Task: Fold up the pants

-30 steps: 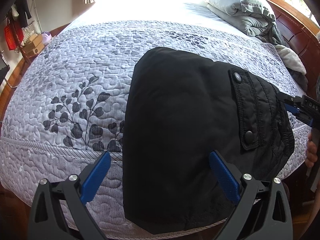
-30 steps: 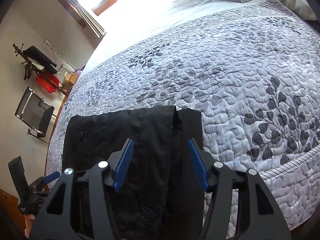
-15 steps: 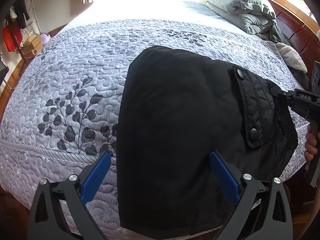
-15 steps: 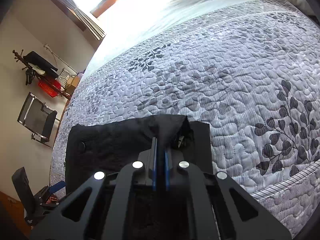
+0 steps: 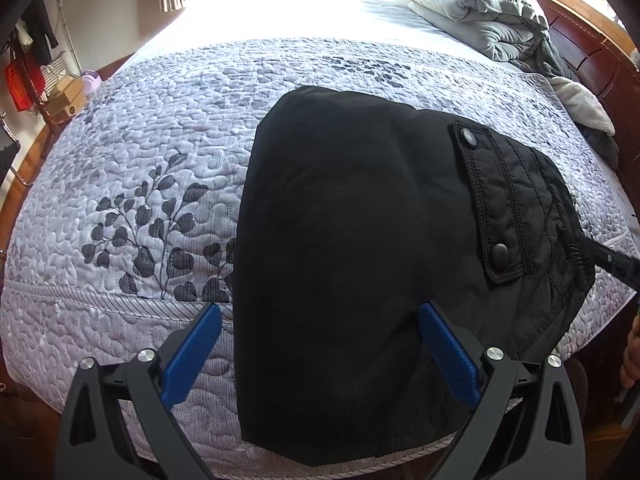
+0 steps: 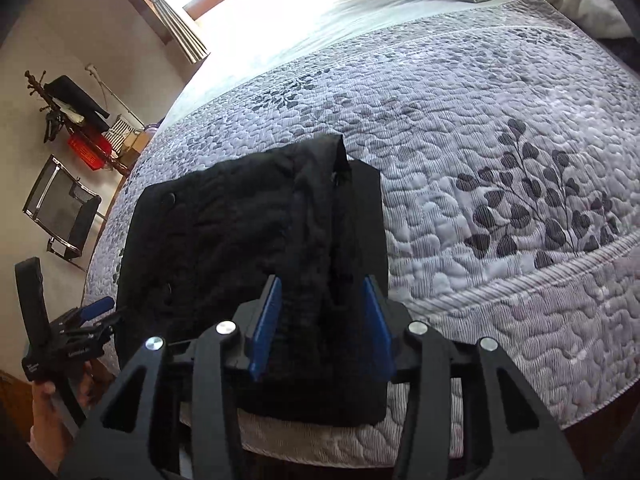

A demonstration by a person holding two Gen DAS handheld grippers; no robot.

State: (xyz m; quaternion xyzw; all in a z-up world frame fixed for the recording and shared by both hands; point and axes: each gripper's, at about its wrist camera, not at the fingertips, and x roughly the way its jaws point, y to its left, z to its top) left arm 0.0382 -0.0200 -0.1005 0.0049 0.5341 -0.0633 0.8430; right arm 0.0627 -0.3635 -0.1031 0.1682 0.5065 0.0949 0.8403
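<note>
Black pants (image 5: pixel 352 248) lie folded on the quilted bed, a snap-button pocket flap (image 5: pixel 496 204) at their right end. My left gripper (image 5: pixel 320 352) hangs open above their near edge, one finger over the quilt and one over the cloth. In the right wrist view the pants (image 6: pixel 224 232) show a raised ridge of waistband cloth. That ridge runs between the blue pads (image 6: pixel 266 320) of my right gripper (image 6: pixel 322 320), whose jaws are opening and stand apart from it. The left gripper (image 6: pixel 102 314) shows at the left, held by a hand. A dark right finger (image 5: pixel 612 260) touches the waistband edge.
The grey leaf-print quilt (image 5: pixel 152 168) covers the bed, its hem running along the near edge (image 6: pixel 520 280). A rolled grey duvet (image 5: pixel 472 12) and a wooden headboard (image 5: pixel 592 52) are at the far right. A folding chair (image 6: pixel 60 208) and a clothes rack (image 6: pixel 76 116) stand beside the bed.
My right gripper shut on the waistband ridge, then reopened and drew back toward the bed's edge. The pants were tugged right and settled back. The left gripper stayed open in place.
</note>
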